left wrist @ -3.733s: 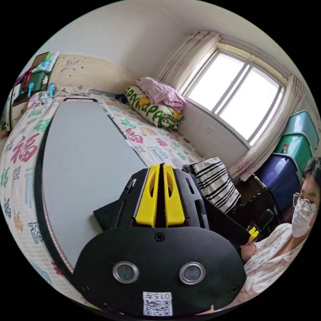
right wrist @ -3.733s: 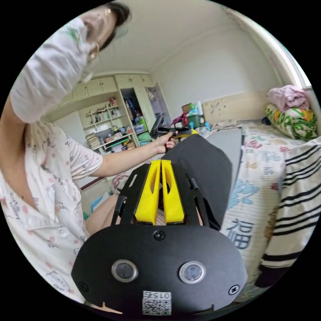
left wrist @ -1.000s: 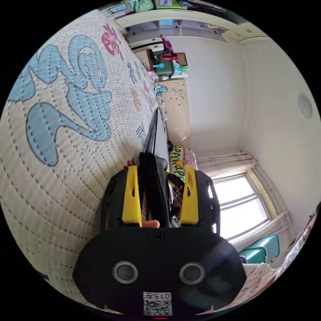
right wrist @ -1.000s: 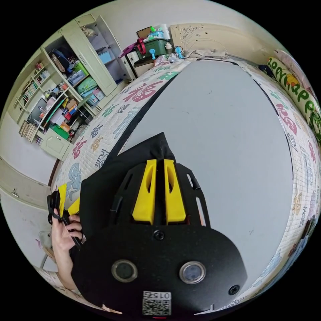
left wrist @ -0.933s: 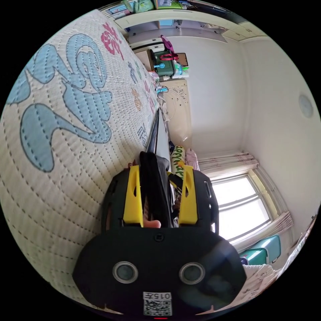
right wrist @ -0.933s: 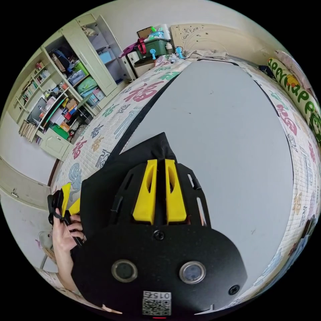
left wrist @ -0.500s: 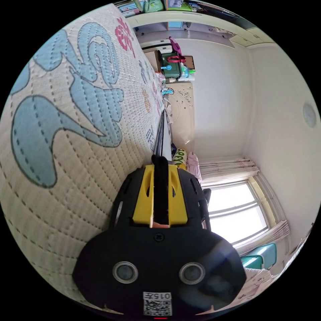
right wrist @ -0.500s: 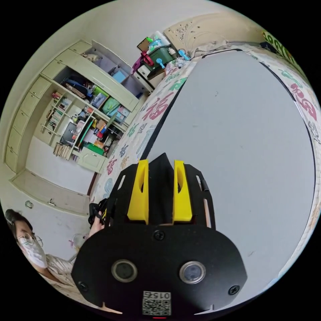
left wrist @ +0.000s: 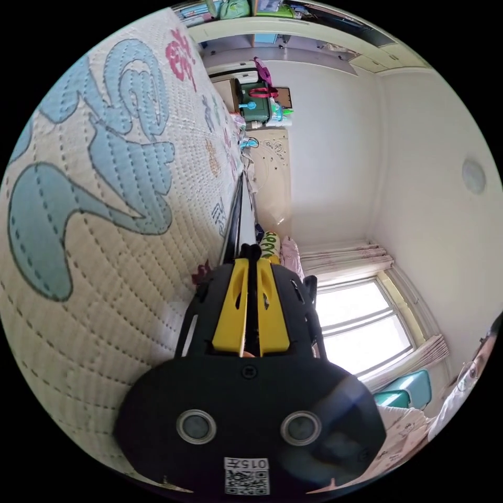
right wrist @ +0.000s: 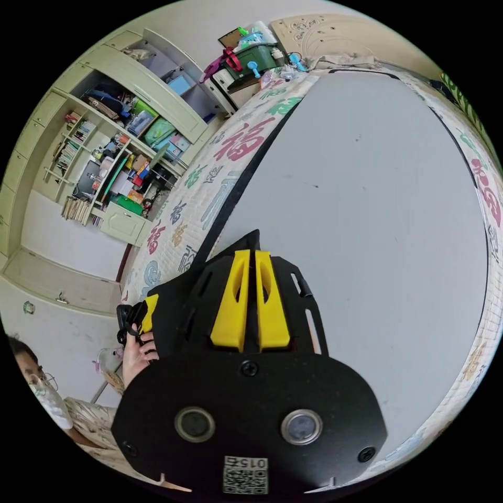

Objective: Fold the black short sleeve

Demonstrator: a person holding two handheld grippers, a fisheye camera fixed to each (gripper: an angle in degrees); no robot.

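The black short sleeve shirt lies at the near left corner of the grey board; one pointed corner of it pokes up just past my right gripper. That gripper's yellow jaws are shut on the black cloth. The shirt's other end runs left over the board's edge to my left gripper, which a hand holds beside the bed. In the left gripper view, the left gripper is shut on a thin fold of the black shirt, which sticks out beyond the jaw tips.
A quilted bedspread with coloured characters lies under the board and sits close to the left gripper. Open shelves and cupboards stand past the bed's side. A green box sits by the headboard. The window and the person are nearby.
The left jaws, open around the black cloth a second ago, have closed on it. The right jaws stood apart around the cloth half a second ago and are shut again.
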